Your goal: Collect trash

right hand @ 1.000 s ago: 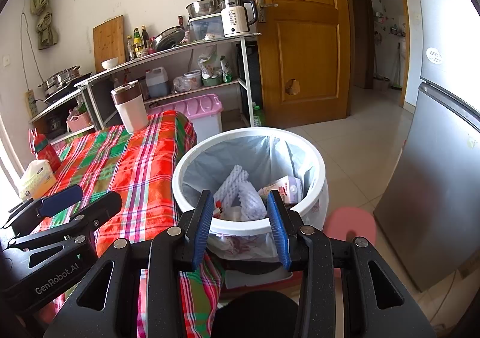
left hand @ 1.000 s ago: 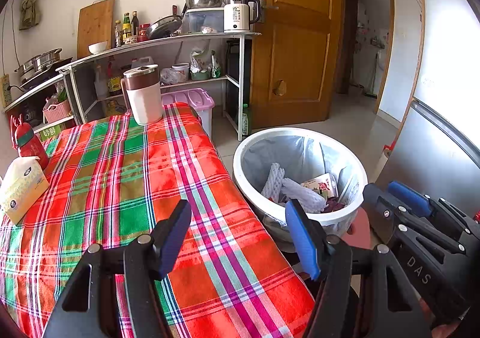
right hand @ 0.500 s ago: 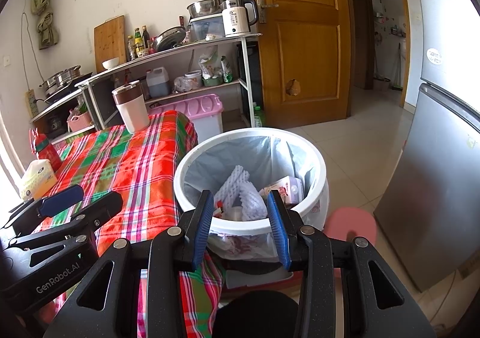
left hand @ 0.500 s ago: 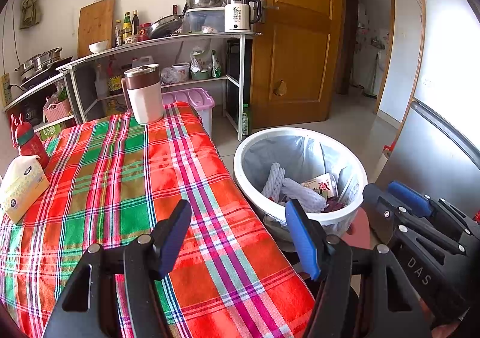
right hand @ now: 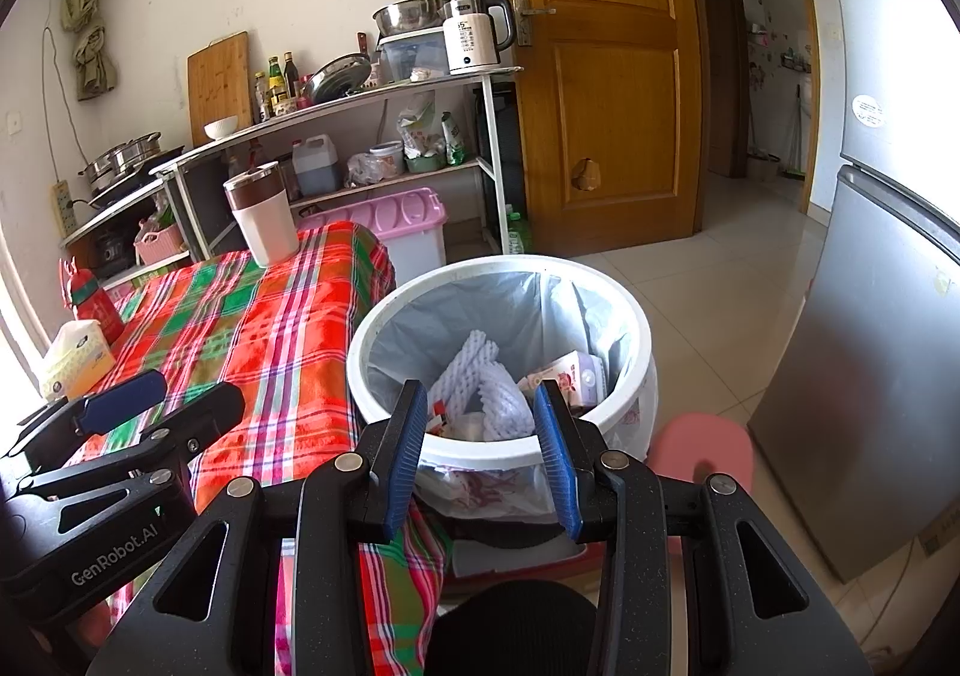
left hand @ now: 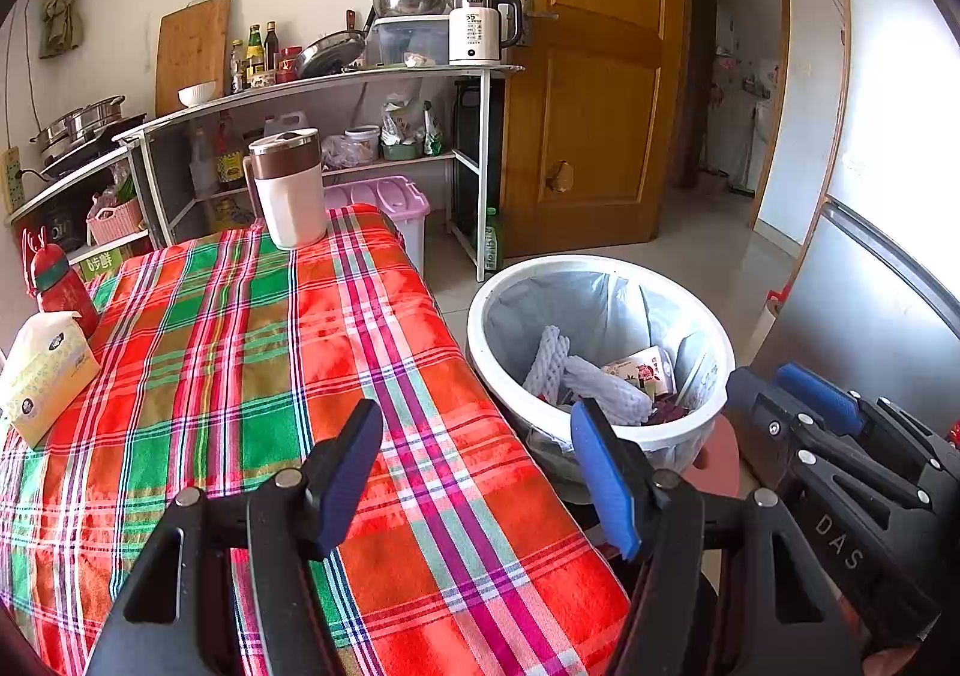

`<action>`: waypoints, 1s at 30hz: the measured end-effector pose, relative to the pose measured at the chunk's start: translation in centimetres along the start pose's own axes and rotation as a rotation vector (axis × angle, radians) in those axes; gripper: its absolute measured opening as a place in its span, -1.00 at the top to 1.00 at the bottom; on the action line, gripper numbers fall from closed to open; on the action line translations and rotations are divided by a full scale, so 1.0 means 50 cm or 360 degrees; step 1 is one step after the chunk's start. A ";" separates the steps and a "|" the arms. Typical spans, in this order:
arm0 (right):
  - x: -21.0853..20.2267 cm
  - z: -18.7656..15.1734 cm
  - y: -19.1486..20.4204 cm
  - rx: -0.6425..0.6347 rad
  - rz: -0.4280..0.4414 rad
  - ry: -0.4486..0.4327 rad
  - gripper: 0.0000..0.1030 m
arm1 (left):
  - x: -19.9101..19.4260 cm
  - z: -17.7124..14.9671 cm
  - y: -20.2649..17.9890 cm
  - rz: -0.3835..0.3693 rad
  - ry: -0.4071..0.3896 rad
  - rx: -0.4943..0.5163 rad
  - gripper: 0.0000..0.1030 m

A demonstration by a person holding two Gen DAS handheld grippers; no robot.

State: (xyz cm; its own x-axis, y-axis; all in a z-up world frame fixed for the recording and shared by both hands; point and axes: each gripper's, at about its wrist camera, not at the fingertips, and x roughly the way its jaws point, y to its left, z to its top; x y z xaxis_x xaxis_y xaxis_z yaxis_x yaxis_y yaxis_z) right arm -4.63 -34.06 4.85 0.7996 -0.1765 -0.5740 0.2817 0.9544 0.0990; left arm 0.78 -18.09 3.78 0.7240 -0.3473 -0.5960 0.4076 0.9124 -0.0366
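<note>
1. My left gripper (left hand: 477, 472) hangs over the near corner of the table (left hand: 240, 352) with its plaid cloth; the jaws stand wide and nothing is between them.
2. My right gripper (right hand: 480, 439) hangs just in front of the white trash bin (right hand: 384, 334); its jaws stand narrower, also with nothing in them.
3. The bin stands on the floor just beside the table's edge, lined with a pale bag. Inside lie white foam netting (right hand: 480, 376) and a small printed carton (right hand: 570, 370).
4. On the cloth I see no trash: a tissue box (left hand: 42, 370) at the left edge, a red bottle (left hand: 57, 280) behind it, and a white jug with a brown band (left hand: 288, 184) at the far end.
5. A pink stool (right hand: 702, 445) sits just beside the bin, and a grey fridge (right hand: 870, 376) stands to the right.
6. Behind the table a shelf rack (left hand: 360, 82) holds pots, bottles and a kettle (left hand: 477, 25); a wooden door (left hand: 594, 76) stands beside it.
</note>
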 end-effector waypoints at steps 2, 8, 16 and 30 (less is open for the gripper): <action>0.000 -0.001 0.001 -0.0002 -0.0001 0.0001 0.26 | 0.000 0.000 0.000 -0.0001 0.0001 0.0003 -0.31; 0.000 -0.002 0.000 0.0003 0.0003 0.0002 0.26 | 0.000 0.001 -0.001 -0.0004 0.0000 0.0002 -0.31; 0.000 -0.002 -0.001 0.0003 0.0002 0.0001 0.25 | 0.000 0.001 -0.002 -0.0007 0.0002 0.0004 -0.31; 0.000 -0.003 -0.001 0.0001 0.0003 0.0004 0.25 | 0.001 0.000 -0.006 -0.0012 0.0008 0.0007 -0.31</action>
State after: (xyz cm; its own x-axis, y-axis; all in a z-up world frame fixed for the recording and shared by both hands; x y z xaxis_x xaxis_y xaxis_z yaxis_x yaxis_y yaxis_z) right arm -4.71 -34.10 4.73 0.7988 -0.1743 -0.5758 0.2807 0.9545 0.1004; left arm 0.70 -18.37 3.74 0.7182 -0.3534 -0.5995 0.4156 0.9088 -0.0378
